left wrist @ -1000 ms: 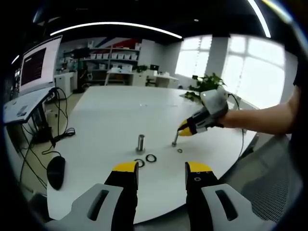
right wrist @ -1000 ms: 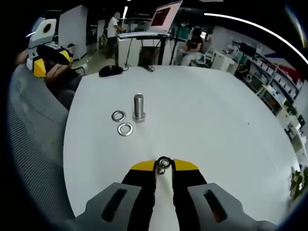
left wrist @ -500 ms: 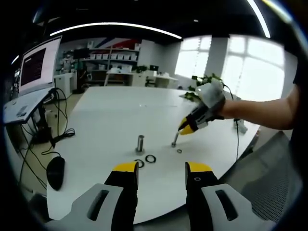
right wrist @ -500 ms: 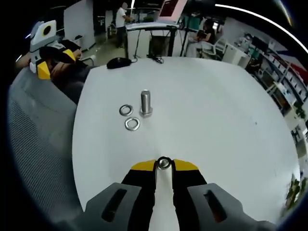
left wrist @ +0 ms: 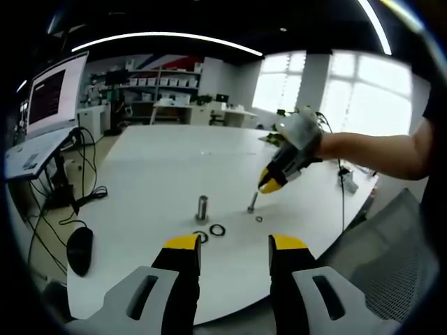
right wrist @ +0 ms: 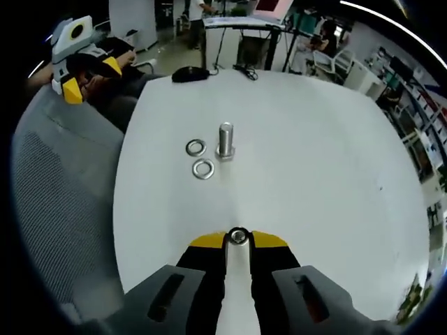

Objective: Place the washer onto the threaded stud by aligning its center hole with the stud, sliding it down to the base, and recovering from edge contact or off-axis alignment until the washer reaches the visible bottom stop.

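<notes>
Washer sits pinched between the tips of my right gripper, held on edge so its hole faces the camera, as far as the small bright ring lets me judge. My jaws are closed tight on it, with only the washer's thickness between them. In the left gripper view the same gripper hangs above the table, nose down, and the small upright piece under its tip may be a second bolt or the washer's shadow, I cannot tell which.

From my right gripper the stud stands ahead and a little to the left, well apart from the washer, upright on its hexagonal base with its long axis pointing straight up off the table. That axis is what the coming move turns on: I judge the washer must be laid flat, hole over the top of the stud, then lowered along the thread to the base.

Two loose washers lie flat just beside the stud's base on its left side, near enough that I should come down from above rather than sweep in low.

My left gripper is held back over the near edge of the table with its jaws apart and nothing between them. The stud lies ahead of it too, but the right one carries the part
</notes>
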A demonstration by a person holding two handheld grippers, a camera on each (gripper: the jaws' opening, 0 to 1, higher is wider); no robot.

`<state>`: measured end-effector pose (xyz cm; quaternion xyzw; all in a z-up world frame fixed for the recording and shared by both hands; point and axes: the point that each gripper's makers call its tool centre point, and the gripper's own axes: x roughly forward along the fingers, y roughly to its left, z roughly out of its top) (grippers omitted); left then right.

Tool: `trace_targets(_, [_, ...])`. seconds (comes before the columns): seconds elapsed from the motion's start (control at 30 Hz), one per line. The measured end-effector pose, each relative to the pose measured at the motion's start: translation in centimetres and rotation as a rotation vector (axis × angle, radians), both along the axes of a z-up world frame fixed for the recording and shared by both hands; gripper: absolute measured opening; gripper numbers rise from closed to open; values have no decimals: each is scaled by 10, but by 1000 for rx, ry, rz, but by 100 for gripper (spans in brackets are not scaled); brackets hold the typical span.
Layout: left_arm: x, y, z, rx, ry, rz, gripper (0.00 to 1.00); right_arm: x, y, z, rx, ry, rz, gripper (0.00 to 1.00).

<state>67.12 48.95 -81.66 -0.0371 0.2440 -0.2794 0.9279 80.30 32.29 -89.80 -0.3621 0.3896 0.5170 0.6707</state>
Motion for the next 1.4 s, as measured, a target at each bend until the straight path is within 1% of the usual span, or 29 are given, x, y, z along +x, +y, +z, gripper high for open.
trace_targets(0.07, [0,0,0,0,0,-1,36,1,-1,1,-22,0,8,13])
trace_targets(0.23, [0,-1,0,-1,0,-3,36,6,2,8,-42,-11,33,13])
trace_targets(0.33, [0,-1,0,-2,0,-2,36,6,1,10,-75,-10,83,13])
trace_targets(0.37, [0,0,0,-2,0,-2,36,5,1,10,-84,2,85,13])
trace_targets(0.47, [0,0,0,-2,1,-2,36,1,1,8,-116,23,132,13])
trace_targets(0.5, [0,0,0,-2,2,-2,36,1,0,7,-128,20,146,13])
trace_targets(0.53, [0,0,0,-1,3,-3,36,3,0,6,-142,2,159,13])
trace_targets(0.77, [0,1,-1,-2,4,2,36,4,3,1,-161,-11,185,13])
trace_targets(0.87, [0,1,-1,-2,4,1,36,5,6,0,-154,-11,190,13])
trace_targets(1.4, [0,0,-1,-3,6,0,36,8,4,-10,-172,4,174,13])
